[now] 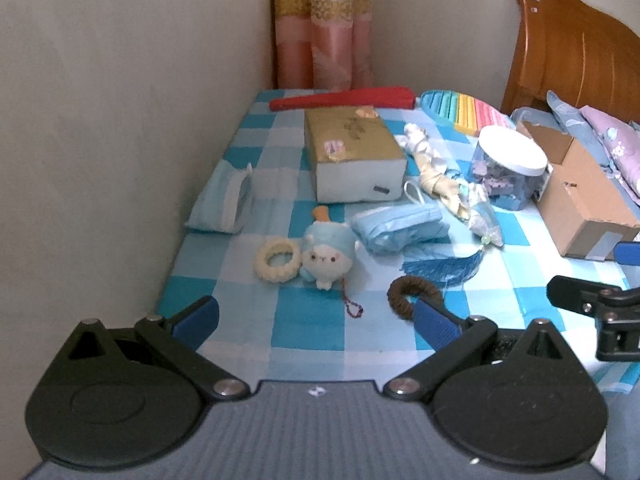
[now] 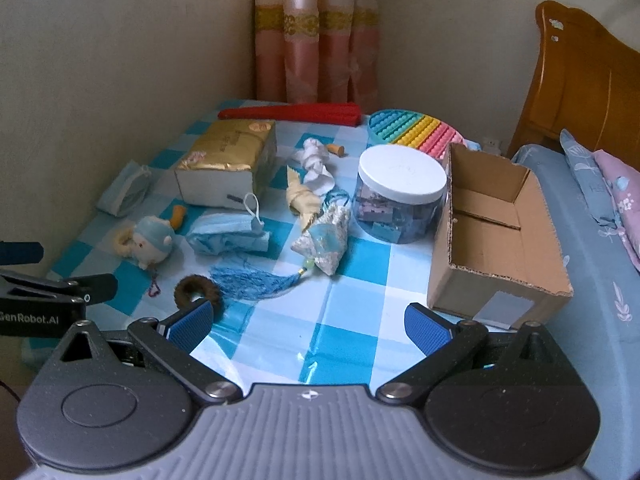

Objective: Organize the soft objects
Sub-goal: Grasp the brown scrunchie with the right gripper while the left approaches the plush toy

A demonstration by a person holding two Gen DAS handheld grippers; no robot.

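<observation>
Both grippers, left gripper (image 1: 316, 320) and right gripper (image 2: 308, 322), hover empty, fingers spread wide. The plush toy (image 1: 329, 258) lies mid-tabletop (image 1: 312, 320): light, squashy, probably best pinched across its round body.

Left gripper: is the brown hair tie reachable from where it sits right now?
Probably yes. The left gripper is open, and the brown hair tie lies flat on the checked cloth just ahead of its right finger, with nothing on top of it.
</observation>
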